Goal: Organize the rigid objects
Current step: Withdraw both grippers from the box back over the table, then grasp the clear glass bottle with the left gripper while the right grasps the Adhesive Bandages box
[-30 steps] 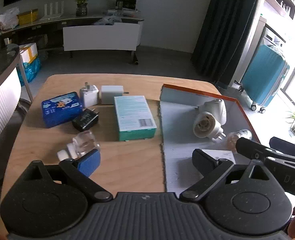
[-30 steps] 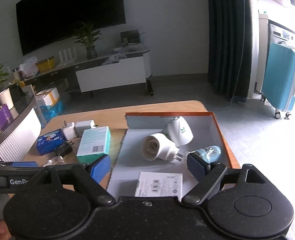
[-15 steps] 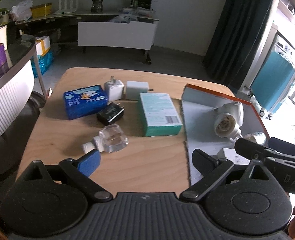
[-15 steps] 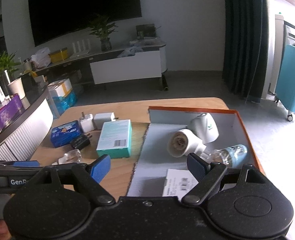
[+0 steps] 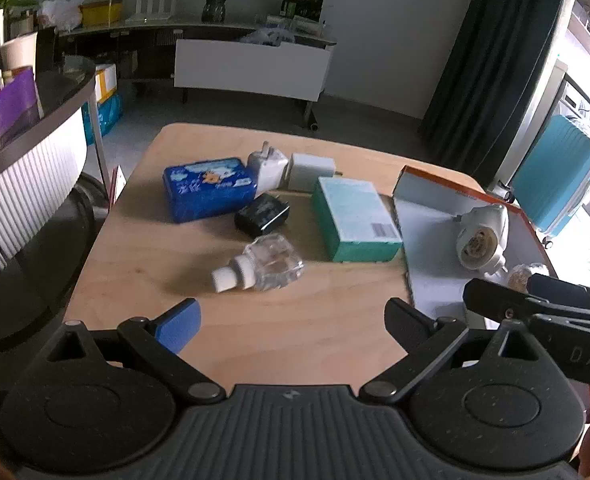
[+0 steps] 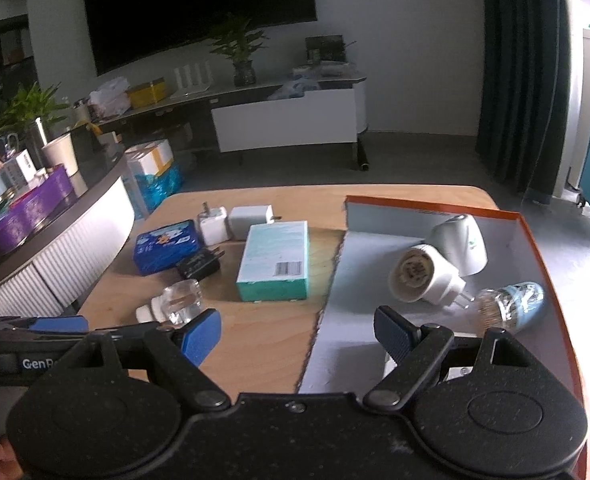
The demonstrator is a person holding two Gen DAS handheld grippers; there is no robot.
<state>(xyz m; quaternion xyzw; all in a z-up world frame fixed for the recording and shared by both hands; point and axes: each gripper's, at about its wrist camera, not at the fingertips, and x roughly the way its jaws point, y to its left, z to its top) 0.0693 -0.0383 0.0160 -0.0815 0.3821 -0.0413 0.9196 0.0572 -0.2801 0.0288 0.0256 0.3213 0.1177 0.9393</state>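
Observation:
On the wooden table (image 5: 135, 264) lie a blue tin (image 5: 209, 188), two white chargers (image 5: 269, 164), a black charger (image 5: 261, 216), a teal box (image 5: 355, 218) and a clear bottle (image 5: 267, 266) on its side. An orange-rimmed grey box (image 6: 375, 248) at the right holds two white plug-in devices (image 6: 427, 276), a small blue-tinted bottle (image 6: 515, 304) and a white card. My left gripper (image 5: 291, 326) stands open, empty, just short of the clear bottle. My right gripper (image 6: 299, 332) is open too, over the grey box's left edge, nothing between its fingers.
A curved counter (image 6: 55, 232) with cups and a purple box stands left of the table. Behind are a low white cabinet (image 5: 251, 68), plants, a dark screen, a curtain and a teal suitcase (image 5: 555, 184). A hand shows at each view's bottom corner.
Both grippers have drawn back and to the left, so the table items sit further right and further off in both views. Both stay open and empty.

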